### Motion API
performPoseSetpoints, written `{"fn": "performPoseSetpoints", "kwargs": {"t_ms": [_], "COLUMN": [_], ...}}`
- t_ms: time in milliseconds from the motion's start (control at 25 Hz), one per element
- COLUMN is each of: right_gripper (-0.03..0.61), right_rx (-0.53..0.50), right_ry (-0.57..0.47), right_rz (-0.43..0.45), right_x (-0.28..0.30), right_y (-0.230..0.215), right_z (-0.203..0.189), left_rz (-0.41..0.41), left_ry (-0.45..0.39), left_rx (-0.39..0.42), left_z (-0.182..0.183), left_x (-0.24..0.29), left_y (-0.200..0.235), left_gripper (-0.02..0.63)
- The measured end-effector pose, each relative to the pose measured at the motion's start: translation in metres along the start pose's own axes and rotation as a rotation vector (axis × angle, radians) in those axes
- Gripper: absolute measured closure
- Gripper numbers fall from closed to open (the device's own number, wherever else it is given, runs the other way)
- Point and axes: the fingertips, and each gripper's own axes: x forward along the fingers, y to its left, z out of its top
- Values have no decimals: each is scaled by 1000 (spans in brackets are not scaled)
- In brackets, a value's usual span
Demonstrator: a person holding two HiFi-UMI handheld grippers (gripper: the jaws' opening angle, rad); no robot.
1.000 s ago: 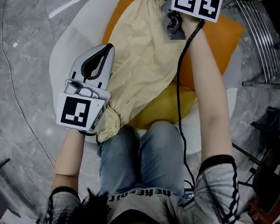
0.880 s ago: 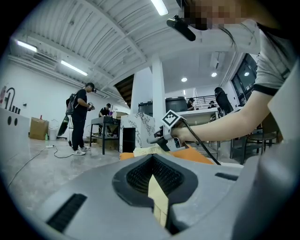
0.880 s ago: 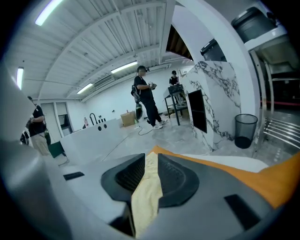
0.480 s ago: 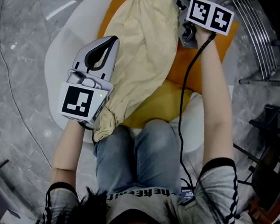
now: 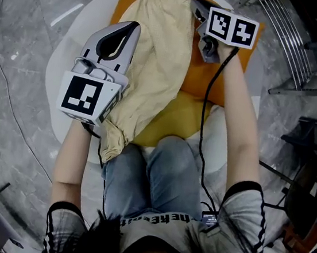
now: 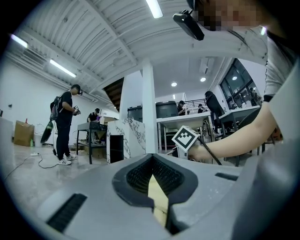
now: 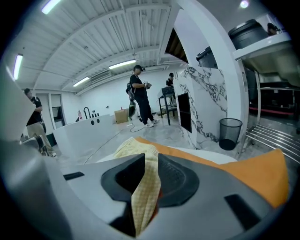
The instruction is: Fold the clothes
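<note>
Mid-fold: left gripper (image 5: 130, 28) and right gripper (image 5: 196, 6), all 4 jaws pinching the yellow checked garment (image 5: 156, 53) taut; next, lower it flat, edges aligned.

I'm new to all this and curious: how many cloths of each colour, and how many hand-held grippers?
Pale yellow garment: 1
Orange cloth: 1
Deep yellow cloth: 1
Hand-held grippers: 2, left hand-held gripper and right hand-held gripper
Total: 5
</note>
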Motion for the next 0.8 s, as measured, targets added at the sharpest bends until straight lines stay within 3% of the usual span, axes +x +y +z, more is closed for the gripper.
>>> {"fn": "performPoseSetpoints", "kwargs": {"t_ms": [160, 320, 480, 600, 680, 800], "right_gripper": [492, 435, 402, 402, 400, 400], "right_rx": [43, 76, 155, 211, 224, 204], "right_ry": [9, 13, 50, 6, -15, 60], "right_rz": [8, 43, 131, 178, 182, 156], "right_x": [3, 14, 31, 31, 33, 51], "right_y": [-9, -10, -4, -2, -2, -2], "right_z": [-8, -1, 4, 20, 31, 23], "left_rz": [-11, -22, -35, -47, -48, -34], "left_ry": [15, 35, 41, 38, 34, 43], "left_rx": [22, 2, -1, 26, 30, 12], "left_z": [-4, -17, -20, -19, -19, -23], "left_x": [6, 3, 3, -2, -6, -10], "left_y": [-2, -8, -14, -13, -10, -3], "left_gripper": [609, 609, 609, 609, 609, 609]}}
